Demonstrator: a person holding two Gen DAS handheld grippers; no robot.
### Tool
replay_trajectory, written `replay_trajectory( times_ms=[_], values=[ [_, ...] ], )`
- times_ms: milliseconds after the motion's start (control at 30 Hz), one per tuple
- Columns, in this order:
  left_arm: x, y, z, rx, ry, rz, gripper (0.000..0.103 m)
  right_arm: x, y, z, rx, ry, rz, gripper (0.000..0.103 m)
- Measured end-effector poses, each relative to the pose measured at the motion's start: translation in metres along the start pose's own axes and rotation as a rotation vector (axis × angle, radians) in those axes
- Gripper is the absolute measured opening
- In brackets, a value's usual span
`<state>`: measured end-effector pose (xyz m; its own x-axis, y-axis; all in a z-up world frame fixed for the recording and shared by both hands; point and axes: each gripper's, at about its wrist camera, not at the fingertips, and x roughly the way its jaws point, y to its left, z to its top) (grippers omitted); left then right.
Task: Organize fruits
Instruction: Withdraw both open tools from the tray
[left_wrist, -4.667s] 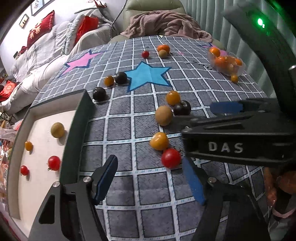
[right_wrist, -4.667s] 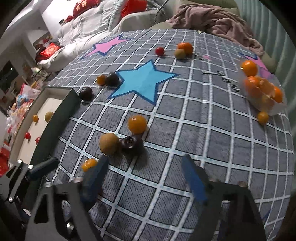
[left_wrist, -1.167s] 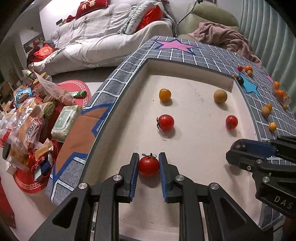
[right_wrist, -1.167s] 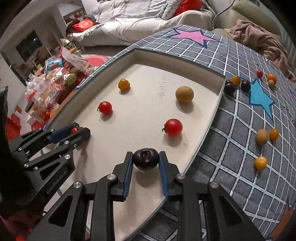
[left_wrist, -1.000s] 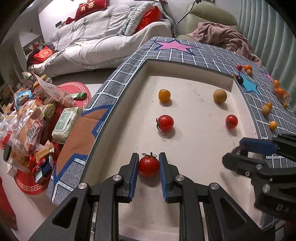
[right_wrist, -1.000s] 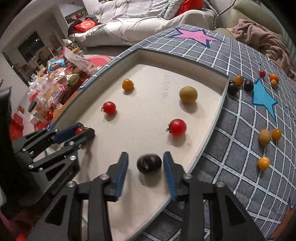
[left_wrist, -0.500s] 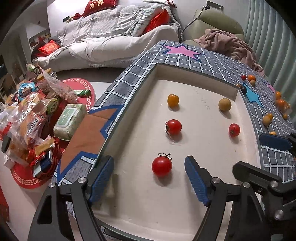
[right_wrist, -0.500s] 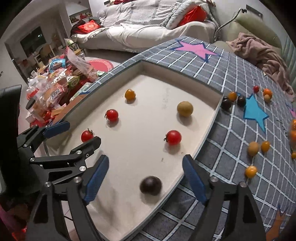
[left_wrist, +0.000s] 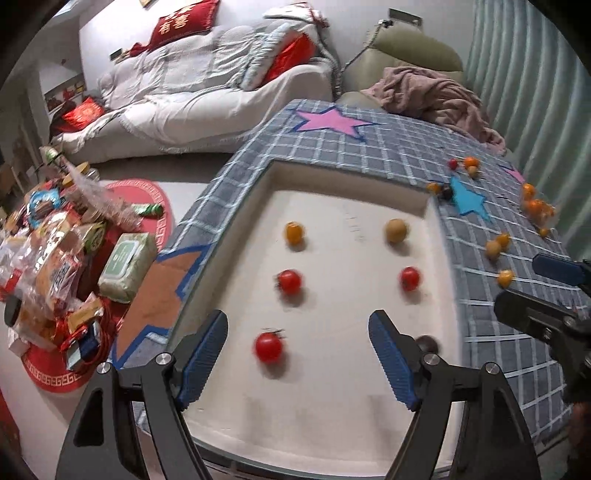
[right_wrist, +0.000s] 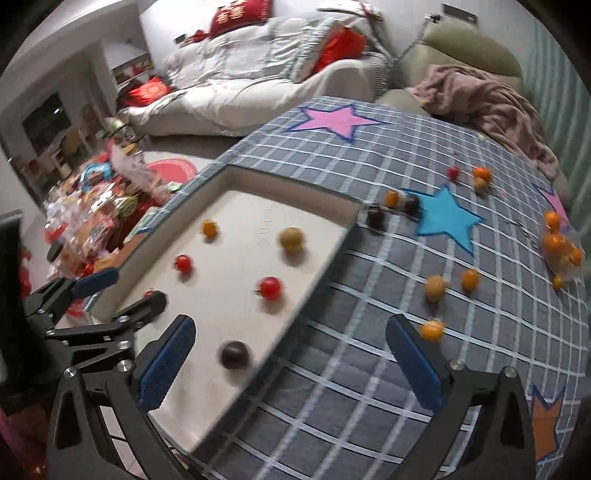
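The white tray (left_wrist: 332, 424) runs lengthwise along the counter's (right_wrist: 369, 387) left edge. Both tools gape empty: the left tool (left_wrist: 297, 360) above a stem-up red tomato (left_wrist: 268, 347), the right tool (right_wrist: 291, 369), widening, near the dark plum (right_wrist: 234, 354) at the tray's near right edge.

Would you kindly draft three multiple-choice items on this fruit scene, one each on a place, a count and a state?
1. Where does the dark plum lie?
A. In the tray's near right corner
B. On the blue star
C. Inside the fruit bag

2. How many fruits lie in the tray?
A. Four
B. Six
C. Eight

3. How does the left tool stand?
A. Clamped on a tomato
C. Shut on nothing
B. Open, holding nothing

Answers: 1 A, the plum sits by the tray's right rim, nearest the cameras. 2 B, three red tomatoes, one orange fruit, one brown fruit and the plum. 3 B, the nearest red tomato rests on the tray floor, clear of both fingers.
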<state>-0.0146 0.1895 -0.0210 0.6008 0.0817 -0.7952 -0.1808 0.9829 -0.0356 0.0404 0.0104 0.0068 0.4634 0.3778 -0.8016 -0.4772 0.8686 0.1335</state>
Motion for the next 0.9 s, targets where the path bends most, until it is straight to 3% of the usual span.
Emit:
replay_trajectory(
  times_ms=[233,600,900],
  values=[
    [-0.014,-0.049,0.013,0.08,-0.015,-0.068,0.08,-0.017,-0.063,-0.01,0.105,-0.005,-0.06,0.103],
    [-0.014,-0.142,0.031,0.2,0.006,-0.16,0.08,-0.042,-0.194,-0.034,0.355,0.0,-0.193,0.103],
    [0.021,-0.192,0.026,0.244,0.086,-0.148,0.08,-0.014,-0.209,-0.038,0.343,0.024,-0.202,0.103]
  ],
)
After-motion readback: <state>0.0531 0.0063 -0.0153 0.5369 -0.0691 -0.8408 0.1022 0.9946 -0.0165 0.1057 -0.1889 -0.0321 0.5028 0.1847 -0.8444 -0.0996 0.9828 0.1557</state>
